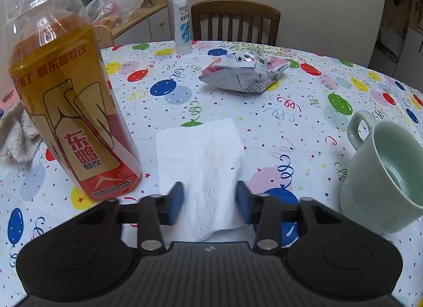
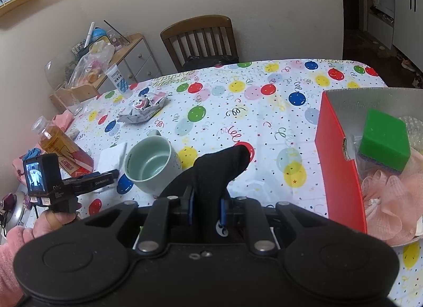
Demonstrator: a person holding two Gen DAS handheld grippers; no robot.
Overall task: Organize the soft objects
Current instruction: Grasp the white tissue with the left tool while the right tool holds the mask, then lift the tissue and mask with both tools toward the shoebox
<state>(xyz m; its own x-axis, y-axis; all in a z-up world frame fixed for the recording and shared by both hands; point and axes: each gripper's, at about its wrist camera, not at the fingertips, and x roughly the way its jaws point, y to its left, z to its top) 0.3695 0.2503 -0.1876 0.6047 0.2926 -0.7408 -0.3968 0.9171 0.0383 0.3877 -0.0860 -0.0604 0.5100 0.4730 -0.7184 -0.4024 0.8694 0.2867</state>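
Observation:
My left gripper [image 1: 210,201] is open, its blue pads on either side of a white paper napkin [image 1: 201,159] that lies flat on the balloon-print tablecloth. The napkin also shows in the right wrist view [image 2: 112,156]. My right gripper [image 2: 207,210] is shut on a black cloth [image 2: 219,166] and holds it above the table. To its right stands a red box [image 2: 339,159] holding a green sponge [image 2: 384,140] and a pink mesh pouf [image 2: 388,196]. The left gripper also shows in the right wrist view [image 2: 105,174].
An orange drink bottle [image 1: 68,100] stands left of the napkin, a pale green mug [image 1: 383,174] on the right. A crumpled snack packet [image 1: 246,71] and a white tube [image 1: 182,24] lie farther back. A beige towel [image 1: 15,135] lies at the far left. A wooden chair [image 1: 235,21] stands behind the table.

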